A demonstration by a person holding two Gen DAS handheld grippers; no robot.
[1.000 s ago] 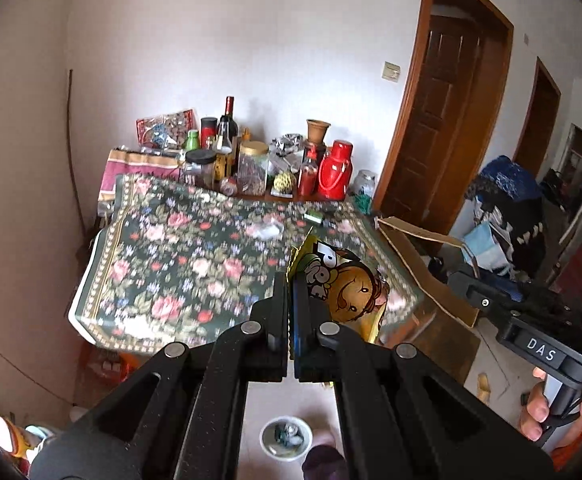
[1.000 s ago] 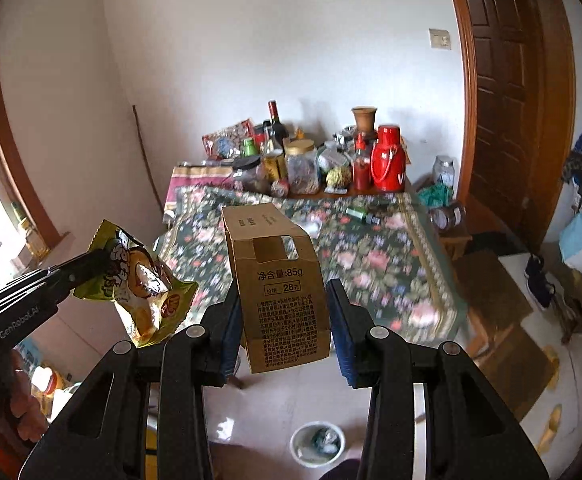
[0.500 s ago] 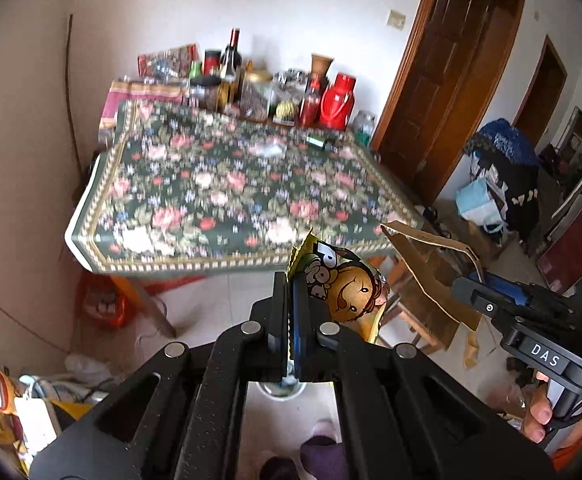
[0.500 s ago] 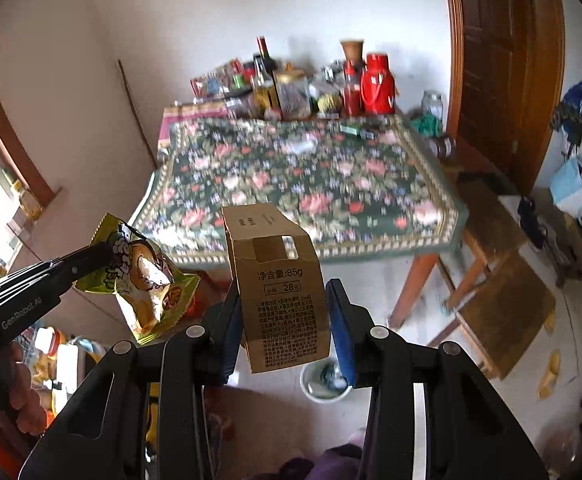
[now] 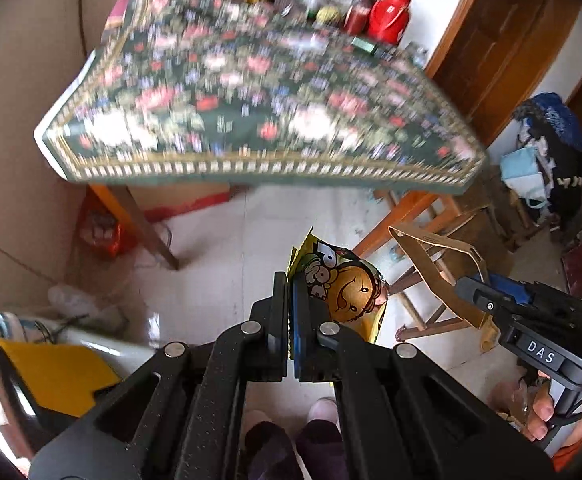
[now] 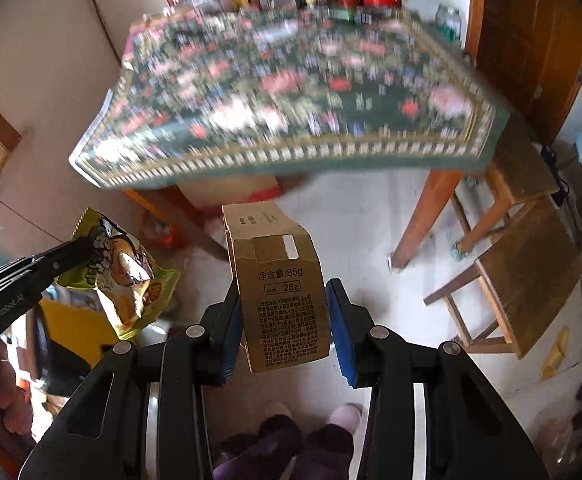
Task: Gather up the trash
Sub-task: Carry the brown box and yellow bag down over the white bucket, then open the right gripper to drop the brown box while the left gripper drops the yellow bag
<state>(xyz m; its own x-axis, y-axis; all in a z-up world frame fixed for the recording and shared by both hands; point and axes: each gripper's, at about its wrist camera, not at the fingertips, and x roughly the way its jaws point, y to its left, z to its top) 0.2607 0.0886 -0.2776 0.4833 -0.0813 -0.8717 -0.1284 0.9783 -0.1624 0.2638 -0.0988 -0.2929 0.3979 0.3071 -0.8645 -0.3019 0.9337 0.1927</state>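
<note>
Your left gripper (image 5: 291,312) is clamped tight on the yellow snack bag (image 5: 347,296), low in the centre of its frame. Your right gripper (image 6: 283,320) squeezes the brown cardboard box (image 6: 279,292) between its blue pads (image 6: 341,328), mid-frame. Both point down at the tiled floor (image 6: 355,220); the flowered tablecloth (image 5: 251,92) fills the upper frame, blurred.

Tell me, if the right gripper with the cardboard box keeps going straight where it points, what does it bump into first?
Probably the pale tiled floor in front of the table. The right gripper points steeply down, and past its cardboard box nothing else shows in that line, though the box hides what lies behind it.
</note>
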